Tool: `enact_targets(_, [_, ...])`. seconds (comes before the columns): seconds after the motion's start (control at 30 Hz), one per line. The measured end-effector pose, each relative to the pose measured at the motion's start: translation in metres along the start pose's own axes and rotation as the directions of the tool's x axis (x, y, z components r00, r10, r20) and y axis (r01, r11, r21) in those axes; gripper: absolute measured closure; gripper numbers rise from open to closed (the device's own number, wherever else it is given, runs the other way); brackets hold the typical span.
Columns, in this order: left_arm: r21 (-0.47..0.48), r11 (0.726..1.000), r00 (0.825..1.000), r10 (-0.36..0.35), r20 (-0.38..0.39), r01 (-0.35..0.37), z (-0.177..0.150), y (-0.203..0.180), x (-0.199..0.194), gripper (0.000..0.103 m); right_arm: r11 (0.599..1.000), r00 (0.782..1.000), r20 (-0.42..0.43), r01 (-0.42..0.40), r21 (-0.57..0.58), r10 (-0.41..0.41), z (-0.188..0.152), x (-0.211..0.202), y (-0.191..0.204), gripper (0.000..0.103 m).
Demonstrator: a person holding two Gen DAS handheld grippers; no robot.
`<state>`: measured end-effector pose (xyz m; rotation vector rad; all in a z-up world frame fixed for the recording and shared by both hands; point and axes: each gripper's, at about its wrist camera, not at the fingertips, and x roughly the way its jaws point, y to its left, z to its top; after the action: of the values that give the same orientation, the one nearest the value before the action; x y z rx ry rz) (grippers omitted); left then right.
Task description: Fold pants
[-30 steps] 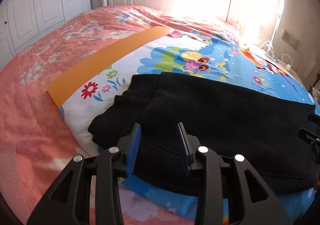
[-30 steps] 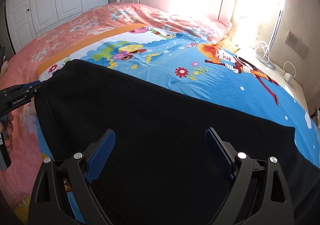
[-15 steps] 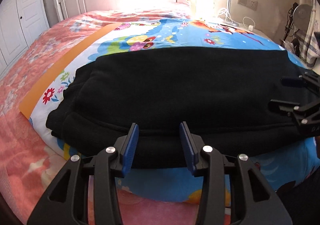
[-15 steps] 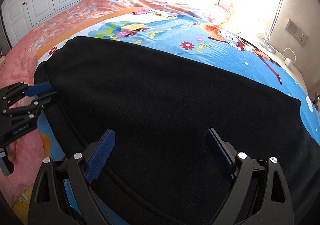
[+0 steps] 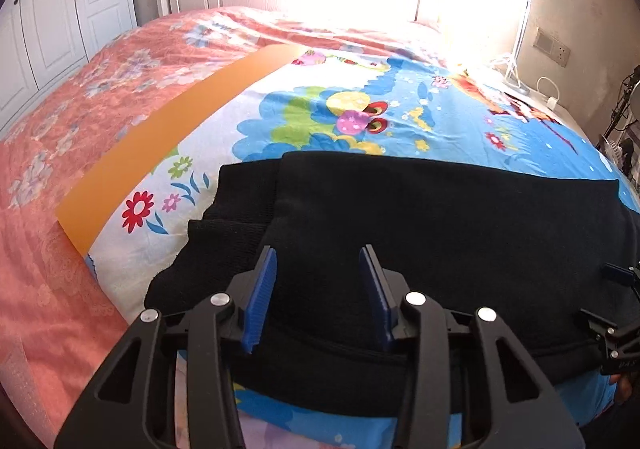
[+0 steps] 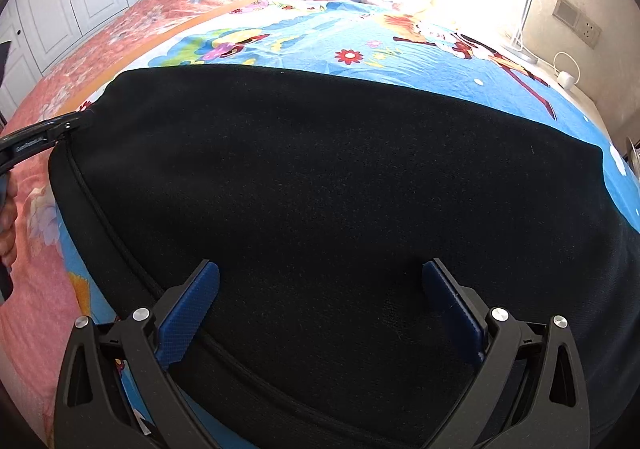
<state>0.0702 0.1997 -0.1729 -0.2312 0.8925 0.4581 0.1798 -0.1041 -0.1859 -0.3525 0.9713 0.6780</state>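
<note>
While black knit pants (image 6: 328,177) lie flat, the left hand-held gripper (image 5: 318,281) narrows empty; the right hand-held gripper (image 6: 320,289) widens empty.

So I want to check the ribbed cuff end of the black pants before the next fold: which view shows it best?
The left wrist view. There the ribbed cuffs lie stacked and unhidden on the cartoon sheet, left of the left gripper. The right wrist view shows only the broad pants panel; its far left edge is too dark to make out any ribbing.
</note>
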Motion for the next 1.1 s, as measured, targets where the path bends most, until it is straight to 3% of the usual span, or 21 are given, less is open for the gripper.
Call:
enact_targets(0.03, [0.010,0.999,0.999,0.034,-0.035,-0.033,0.001,0.004,0.012,0.071,1.000,1.000,0.003,0.002,-0.001,-0.002,-0.001,0.000,0.001,0.005])
enact_targets(0.07, [0.031,0.997,0.996,0.076,-0.042,-0.075,0.004,0.006,0.018,0.071,1.000,1.000,0.004,0.004,0.000,-0.004,-0.001,0.000,0.001,0.005])
enact_targets(0.1, [0.028,0.995,0.993,0.096,-0.064,-0.094,0.006,0.011,0.023,0.065,1.000,1.000,0.005,0.003,0.001,-0.003,-0.001,-0.001,0.000,0.005])
enact_targets(0.17, [-0.033,0.997,0.996,0.071,-0.061,-0.073,0.011,0.022,0.020,0.065,1.000,1.000,0.008,-0.002,0.005,0.002,-0.001,0.000,-0.001,0.005])
enact_targets(0.23, [-0.005,0.997,0.997,0.071,0.007,-0.071,0.019,0.015,0.008,0.074,1.000,1.000,0.012,-0.004,0.010,0.004,-0.002,0.000,-0.001,0.005])
enact_targets(0.33, [0.016,0.999,0.999,0.031,0.041,-0.031,0.032,-0.001,0.005,0.074,1.000,1.000,0.019,-0.002,0.010,0.002,-0.002,0.000,-0.002,0.005])
enact_targets(0.5, [-0.014,1.000,0.999,-0.008,-0.031,0.008,0.055,-0.006,0.046,0.074,1.000,1.000,0.022,-0.008,0.003,0.008,-0.003,0.000,-0.003,0.005])
enact_targets(0.7, [0.010,0.999,0.997,0.043,-0.065,-0.043,0.057,-0.009,0.061,0.078,0.997,0.997,-0.014,-0.079,0.025,0.080,0.011,-0.006,-0.018,0.005])
enact_targets(0.77, [0.037,0.997,0.996,0.066,-0.059,-0.063,0.054,-0.011,0.062,0.078,0.997,0.998,0.008,-0.067,0.042,0.066,0.022,-0.010,-0.026,0.005])
enact_targets(0.97, [-0.003,0.998,0.997,0.055,-0.055,-0.055,0.054,-0.007,0.061,0.078,0.997,0.998,0.007,0.064,0.050,-0.065,0.071,0.013,-0.057,0.008])
enact_targets(1.03, [-0.037,0.998,0.998,0.039,-0.050,-0.040,0.056,-0.002,0.058,0.078,0.994,0.995,-0.025,0.097,0.042,-0.096,0.085,0.032,-0.068,0.014])
enact_targets(1.1, [-0.103,0.994,1.000,0.023,-0.022,-0.025,0.054,0.005,0.044,0.078,0.994,0.994,-0.043,0.097,0.042,-0.096,0.094,0.048,-0.077,0.010])
